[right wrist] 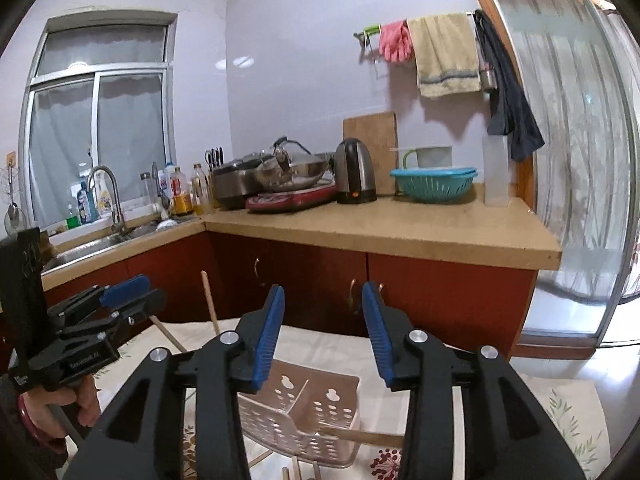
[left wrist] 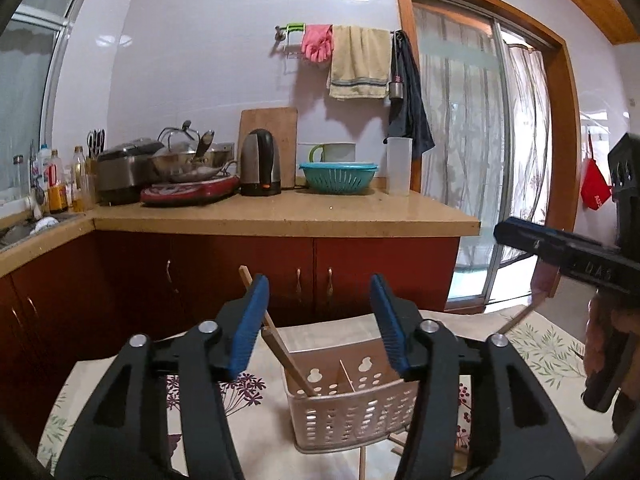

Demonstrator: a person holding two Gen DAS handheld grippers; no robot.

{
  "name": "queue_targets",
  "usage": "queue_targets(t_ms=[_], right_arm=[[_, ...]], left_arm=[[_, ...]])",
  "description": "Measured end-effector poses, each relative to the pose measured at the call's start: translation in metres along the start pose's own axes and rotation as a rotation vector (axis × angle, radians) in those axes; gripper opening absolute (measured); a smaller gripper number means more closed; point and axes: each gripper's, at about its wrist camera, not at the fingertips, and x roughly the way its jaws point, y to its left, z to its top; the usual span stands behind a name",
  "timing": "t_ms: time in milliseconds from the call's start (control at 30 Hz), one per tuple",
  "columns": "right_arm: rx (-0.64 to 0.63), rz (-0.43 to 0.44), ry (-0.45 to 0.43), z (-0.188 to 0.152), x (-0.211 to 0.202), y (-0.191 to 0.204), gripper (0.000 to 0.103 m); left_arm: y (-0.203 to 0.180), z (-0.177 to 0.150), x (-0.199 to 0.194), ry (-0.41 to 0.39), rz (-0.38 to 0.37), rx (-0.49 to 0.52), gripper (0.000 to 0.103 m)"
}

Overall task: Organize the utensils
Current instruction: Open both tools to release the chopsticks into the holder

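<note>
A clear perforated plastic utensil holder (left wrist: 352,404) with two compartments stands on a floral tablecloth (left wrist: 256,432). A wooden utensil handle (left wrist: 276,336) leans out of its left compartment. My left gripper (left wrist: 320,320) is open and empty, its blue pads either side of the holder, above it. In the right wrist view the holder (right wrist: 304,416) sits below my open, empty right gripper (right wrist: 323,334). A wooden handle (right wrist: 360,436) lies by its right side. More wooden sticks (right wrist: 210,304) rise at the left, near the left gripper (right wrist: 120,296).
A kitchen counter (left wrist: 280,216) behind the table holds a kettle (left wrist: 260,164), a teal colander (left wrist: 338,176), pans and bottles. Red cabinets (left wrist: 240,272) stand below it. A sink (right wrist: 92,240) is at the left, a glass door (right wrist: 580,160) at the right.
</note>
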Motion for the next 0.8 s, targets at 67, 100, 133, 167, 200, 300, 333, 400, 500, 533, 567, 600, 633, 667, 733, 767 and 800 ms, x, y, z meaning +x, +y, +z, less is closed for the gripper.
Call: queue_targets(t_ms=[67,100,133,167,200,300,333,400,500,533,567,600,633,667,733,767,800], right_arm=[[-0.007,0.002,-0.016,0.0,-0.012,0.004,0.042],[-0.014,0.001,-0.022,-0.001,-0.018,0.005,0.042],[-0.028,-0.002,-0.03,-0.003,-0.025,0.009,0.042],[-0.037,-0.004,-0.032,-0.004,-0.029,0.01,0.042],[-0.045,-0.005,-0.033,-0.006,-0.034,0.012,0.042],[-0.063,-0.004,-0.033,-0.015,-0.049,0.018,0.042],[-0.068,-0.005,-0.032,-0.02,-0.053,0.019,0.042],[-0.068,0.003,-0.021,-0.031,-0.06,0.021,0.042],[-0.064,0.011,0.001,-0.051,-0.069,0.024,0.042],[-0.068,0.007,0.008,-0.06,-0.073,0.025,0.042],[-0.068,0.007,0.014,-0.066,-0.075,0.027,0.042],[-0.066,0.009,0.024,-0.074,-0.077,0.028,0.042],[-0.065,0.01,0.037,-0.083,-0.079,0.03,0.042],[-0.064,0.01,0.045,-0.089,-0.081,0.031,0.042],[-0.067,0.009,0.061,-0.103,-0.085,0.033,0.042],[-0.069,0.007,0.068,-0.111,-0.088,0.034,0.042],[-0.069,0.007,0.074,-0.119,-0.091,0.035,0.042]], left_arm=[[-0.002,-0.001,-0.009,-0.005,-0.004,0.001,0.056],[-0.003,-0.002,-0.015,-0.006,-0.006,0.0,0.057],[-0.004,-0.003,-0.018,-0.006,-0.006,-0.001,0.057],[-0.005,-0.004,-0.021,-0.006,-0.007,-0.001,0.057],[-0.006,-0.007,-0.027,-0.006,-0.006,0.001,0.057],[-0.008,-0.014,-0.039,-0.006,-0.004,0.002,0.058],[-0.009,-0.018,-0.043,-0.004,-0.006,-0.001,0.058],[-0.01,-0.024,-0.048,0.003,-0.007,-0.005,0.058],[-0.012,-0.038,-0.057,0.026,-0.003,-0.014,0.058],[-0.013,-0.045,-0.06,0.039,0.001,-0.019,0.058],[-0.013,-0.049,-0.062,0.048,0.004,-0.022,0.058],[-0.014,-0.056,-0.065,0.06,0.006,-0.025,0.058],[-0.014,-0.06,-0.067,0.066,0.011,-0.024,0.058],[-0.015,-0.065,-0.07,0.072,0.018,-0.022,0.058],[-0.018,-0.075,-0.076,0.085,0.03,-0.015,0.058],[-0.019,-0.079,-0.079,0.09,0.035,-0.013,0.058],[-0.02,-0.085,-0.083,0.096,0.041,-0.012,0.058]])
